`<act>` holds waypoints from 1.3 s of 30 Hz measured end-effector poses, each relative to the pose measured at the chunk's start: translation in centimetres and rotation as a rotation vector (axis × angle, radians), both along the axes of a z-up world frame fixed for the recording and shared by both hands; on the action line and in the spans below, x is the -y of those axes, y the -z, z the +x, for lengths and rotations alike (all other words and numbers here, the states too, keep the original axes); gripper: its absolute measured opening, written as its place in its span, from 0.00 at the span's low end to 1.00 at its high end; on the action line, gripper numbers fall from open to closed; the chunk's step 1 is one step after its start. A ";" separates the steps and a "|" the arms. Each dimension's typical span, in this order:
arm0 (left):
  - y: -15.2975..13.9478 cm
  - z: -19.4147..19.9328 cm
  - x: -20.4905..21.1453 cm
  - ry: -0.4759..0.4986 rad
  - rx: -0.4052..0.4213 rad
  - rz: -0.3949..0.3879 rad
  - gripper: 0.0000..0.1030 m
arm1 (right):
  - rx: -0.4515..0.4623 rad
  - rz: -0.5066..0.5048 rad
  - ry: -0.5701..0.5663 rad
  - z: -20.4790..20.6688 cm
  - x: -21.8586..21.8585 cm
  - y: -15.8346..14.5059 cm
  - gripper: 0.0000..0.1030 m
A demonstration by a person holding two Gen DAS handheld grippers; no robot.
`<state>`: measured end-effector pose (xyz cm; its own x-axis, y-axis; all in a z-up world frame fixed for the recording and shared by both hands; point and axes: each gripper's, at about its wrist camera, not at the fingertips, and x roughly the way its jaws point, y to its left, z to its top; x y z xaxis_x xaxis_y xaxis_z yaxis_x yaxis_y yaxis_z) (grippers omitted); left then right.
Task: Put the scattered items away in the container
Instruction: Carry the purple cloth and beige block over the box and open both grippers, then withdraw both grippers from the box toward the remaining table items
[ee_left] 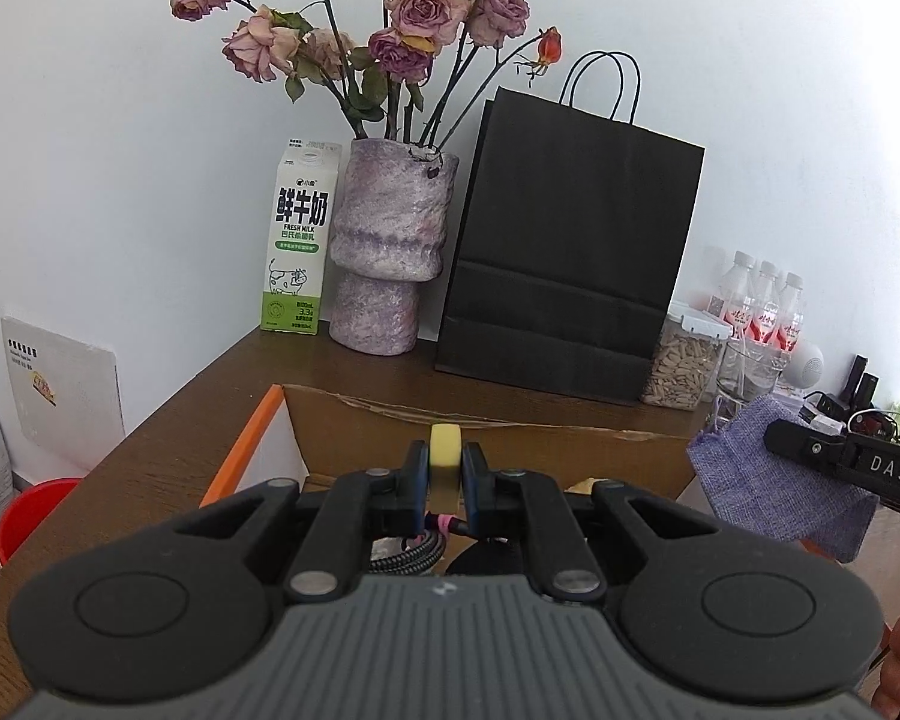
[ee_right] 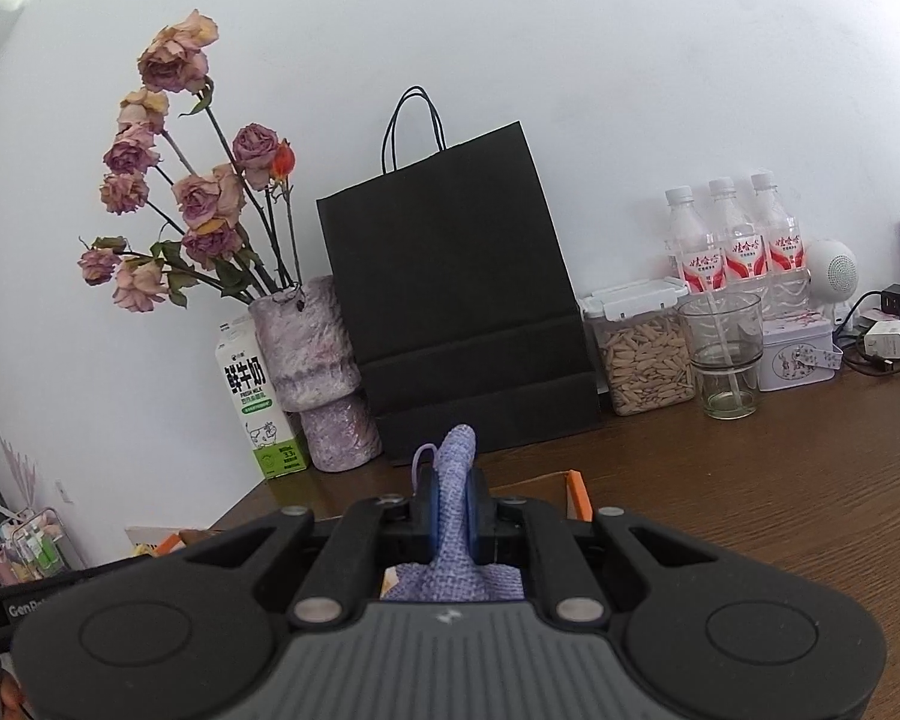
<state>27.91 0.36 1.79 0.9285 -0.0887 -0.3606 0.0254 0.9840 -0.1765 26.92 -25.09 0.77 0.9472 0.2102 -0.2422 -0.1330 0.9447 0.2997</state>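
Observation:
My left gripper [ee_left: 446, 467] is shut on a small yellow block [ee_left: 445, 450] and hangs over an open cardboard box [ee_left: 510, 441] with an orange-edged flap [ee_left: 243, 450]. A braided cable [ee_left: 408, 552] lies inside the box under the fingers. My right gripper [ee_right: 453, 498] is shut on a purple woven drawstring pouch [ee_right: 457, 468], whose body hangs below the fingers. In the left wrist view the pouch [ee_left: 768, 480] and the right gripper [ee_left: 777, 441] show at the right, beside the box's right edge. An orange flap corner [ee_right: 579, 495] of the box shows just beyond the right fingers.
On the brown wooden table [ee_right: 750, 480] against the white wall stand a milk carton [ee_left: 297, 240], a purple vase of dried roses [ee_left: 390, 246], a black paper bag [ee_left: 570, 252], a seed jar [ee_right: 642, 348], a glass [ee_right: 726, 354], three bottles [ee_right: 732, 240], a tin [ee_right: 798, 354] and chargers [ee_right: 885, 336].

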 end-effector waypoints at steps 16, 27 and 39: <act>-0.4 -1.9 -0.3 -0.060 0.064 -0.009 1.00 | -0.001 -0.050 -0.037 -2.4 -1.4 -0.4 1.00; 0.1 -1.9 -1.0 -0.094 0.032 -0.018 1.00 | 0.013 -0.113 -0.058 -4.2 -2.9 -0.4 1.00; 0.3 -3.2 -0.6 -0.100 0.075 0.016 1.00 | 0.022 -0.154 -0.051 -5.5 -3.4 -0.4 1.00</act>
